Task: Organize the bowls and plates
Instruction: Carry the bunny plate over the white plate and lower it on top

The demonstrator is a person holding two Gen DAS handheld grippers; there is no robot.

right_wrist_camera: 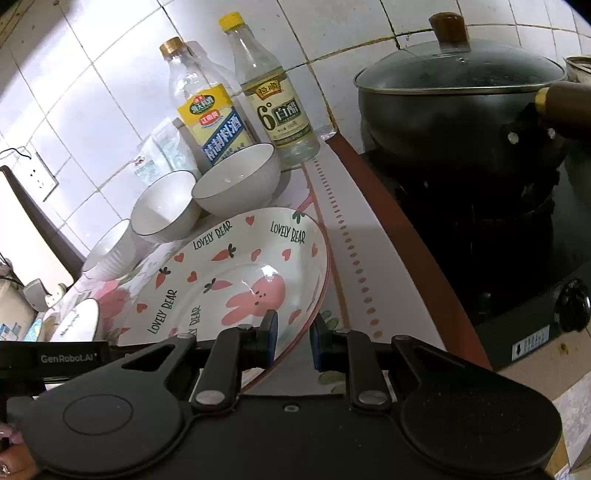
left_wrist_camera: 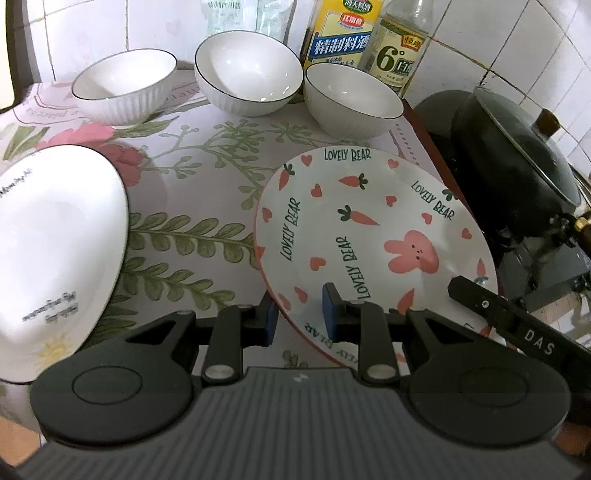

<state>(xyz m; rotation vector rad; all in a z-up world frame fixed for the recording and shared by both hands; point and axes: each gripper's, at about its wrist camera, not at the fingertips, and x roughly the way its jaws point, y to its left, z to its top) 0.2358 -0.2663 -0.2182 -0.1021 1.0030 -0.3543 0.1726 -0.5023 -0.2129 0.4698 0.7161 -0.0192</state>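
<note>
- The bear plate [left_wrist_camera: 373, 236] is sitting tilted on the flowered cloth [left_wrist_camera: 192, 206], its near rim raised, probably because both claws are pinching that rim to carry it together.
- The left claw [left_wrist_camera: 300, 314] is closing down narrow, its pads gripping the plate's near edge.
- The right claw [right_wrist_camera: 293, 341] is likewise clamping the rim from the stove side.
- Three bowls [left_wrist_camera: 247, 70] are waiting by the bottles [left_wrist_camera: 341, 33]; a white plate [left_wrist_camera: 55, 251] is lying to the left.

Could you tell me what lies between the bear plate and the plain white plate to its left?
Nothing: bare floral tablecloth separates the bear plate and white plate, seen in the left wrist view.
</note>
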